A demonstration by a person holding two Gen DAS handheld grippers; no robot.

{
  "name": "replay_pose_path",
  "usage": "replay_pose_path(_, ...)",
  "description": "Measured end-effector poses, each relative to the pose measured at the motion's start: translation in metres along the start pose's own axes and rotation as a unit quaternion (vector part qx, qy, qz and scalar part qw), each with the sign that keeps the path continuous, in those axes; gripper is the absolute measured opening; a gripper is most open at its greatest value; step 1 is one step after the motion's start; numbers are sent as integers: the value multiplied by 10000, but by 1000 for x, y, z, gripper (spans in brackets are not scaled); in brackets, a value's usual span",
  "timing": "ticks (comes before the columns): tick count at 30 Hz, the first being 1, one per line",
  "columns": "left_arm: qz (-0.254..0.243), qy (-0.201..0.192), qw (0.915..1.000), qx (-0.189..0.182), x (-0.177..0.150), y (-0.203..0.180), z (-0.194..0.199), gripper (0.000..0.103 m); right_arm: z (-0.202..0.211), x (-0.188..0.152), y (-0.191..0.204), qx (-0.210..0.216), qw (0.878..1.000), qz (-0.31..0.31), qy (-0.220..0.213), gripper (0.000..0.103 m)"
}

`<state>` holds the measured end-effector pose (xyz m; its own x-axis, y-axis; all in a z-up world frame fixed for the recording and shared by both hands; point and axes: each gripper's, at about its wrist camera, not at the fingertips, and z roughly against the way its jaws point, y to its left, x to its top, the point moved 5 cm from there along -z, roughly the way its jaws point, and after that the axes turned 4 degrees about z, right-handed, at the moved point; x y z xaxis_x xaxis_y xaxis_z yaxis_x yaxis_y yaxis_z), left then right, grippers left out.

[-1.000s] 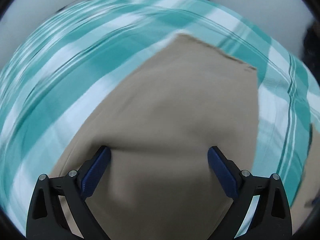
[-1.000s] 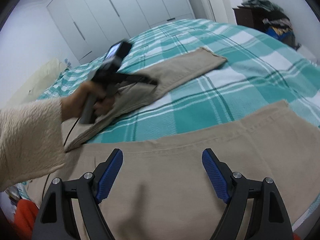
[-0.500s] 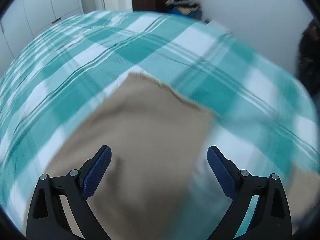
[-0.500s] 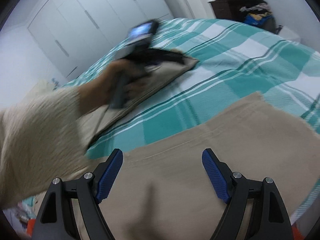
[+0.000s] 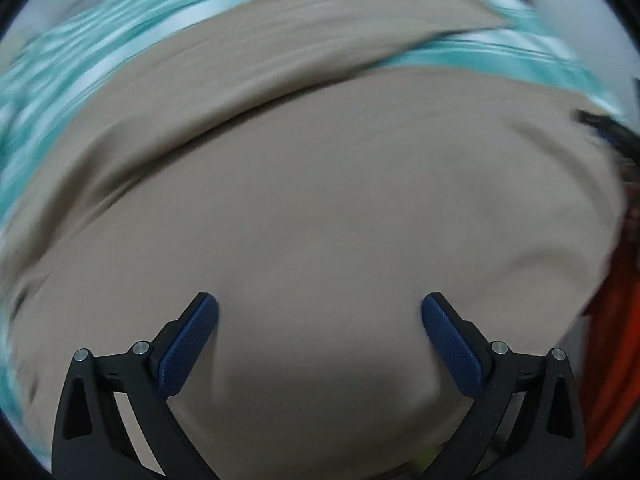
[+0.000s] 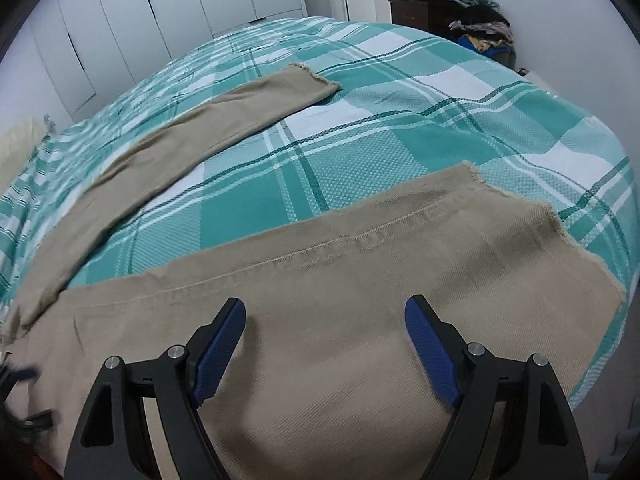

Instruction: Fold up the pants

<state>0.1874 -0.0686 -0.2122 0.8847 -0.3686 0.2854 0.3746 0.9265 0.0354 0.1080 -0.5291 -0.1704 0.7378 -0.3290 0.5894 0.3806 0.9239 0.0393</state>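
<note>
Tan pants (image 6: pixel 360 280) lie spread flat on a bed with a teal and white plaid cover (image 6: pixel 400 120). One leg (image 6: pixel 180 136) stretches away to the far side, the other leg runs to the right across the near edge, both with frayed hems. My right gripper (image 6: pixel 325 312) stands open just above the near leg, nothing between its blue pads. In the blurred left wrist view the tan pants (image 5: pixel 320 200) fill the frame, and my left gripper (image 5: pixel 319 308) hangs open over the wide upper part, pointing steeply down.
White wardrobe doors (image 6: pixel 160 8) line the far wall. A dark dresser with piled clothes (image 6: pixel 456 4) stands at the back right. Something orange (image 5: pixel 612 340) shows beyond the bed's edge on the right in the left wrist view.
The left hand has swept from the far leg's hem back toward the pants' wide upper part and left the right wrist view. The right gripper has tilted slightly downward over the near leg.
</note>
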Motion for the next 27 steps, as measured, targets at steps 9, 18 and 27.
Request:
replay_pose_path(9, 1084, -537, 9902, 702, -62, 109, 19, 102, -5, -8, 13, -711, 9969, 307, -109, 84)
replay_pose_path(18, 1083, -877, 9878, 687, -78, 114, 24, 103, -8, -14, 24, -1295, 9907, 410, -104, 89)
replay_pose_path(27, 1064, -918, 9877, 687, -80, 112, 22, 103, 64, -35, 114, 93, 9921, 1056, -667, 96)
